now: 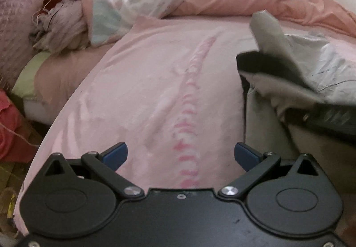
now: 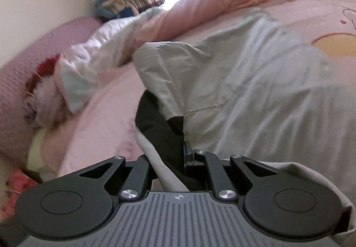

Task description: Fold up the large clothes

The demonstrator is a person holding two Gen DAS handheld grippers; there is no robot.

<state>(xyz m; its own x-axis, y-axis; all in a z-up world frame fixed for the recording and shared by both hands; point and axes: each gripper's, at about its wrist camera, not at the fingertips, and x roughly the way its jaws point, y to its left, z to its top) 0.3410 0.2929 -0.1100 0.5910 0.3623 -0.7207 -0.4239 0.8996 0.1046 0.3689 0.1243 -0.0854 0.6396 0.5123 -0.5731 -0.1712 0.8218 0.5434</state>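
Pink bedsheet [image 1: 142, 82] fills our left wrist view; our left hand-held gripper [image 1: 180, 155] hangs spread and empty above it, the pale grey jacket [image 1: 333, 73] lying right of it. From the right wrist, our right hand-held gripper [image 2: 178, 158] pinches the jacket's [image 2: 255, 82] black-lined edge, lifted off the bed.

The left gripper [image 1: 180, 155] was matt black plastic with bright metal pivot screws and smooth blue pads [image 1: 115, 155]. The right gripper [image 2: 178, 153] had the same matt black arms over a ribbed grey plastic body. Between its closed fingers sat the garment [image 2: 255, 91], thin, creased pale grey cloth with a matt black lining. The bed sheet [image 1: 138, 82] was soft pink cloth, faintly wrinkled. Along the bed's far edge lay a smooth peach quilt [image 1: 278, 0]; at its left edge stood a quilted, dimpled pink headboard [image 1: 26, 2].
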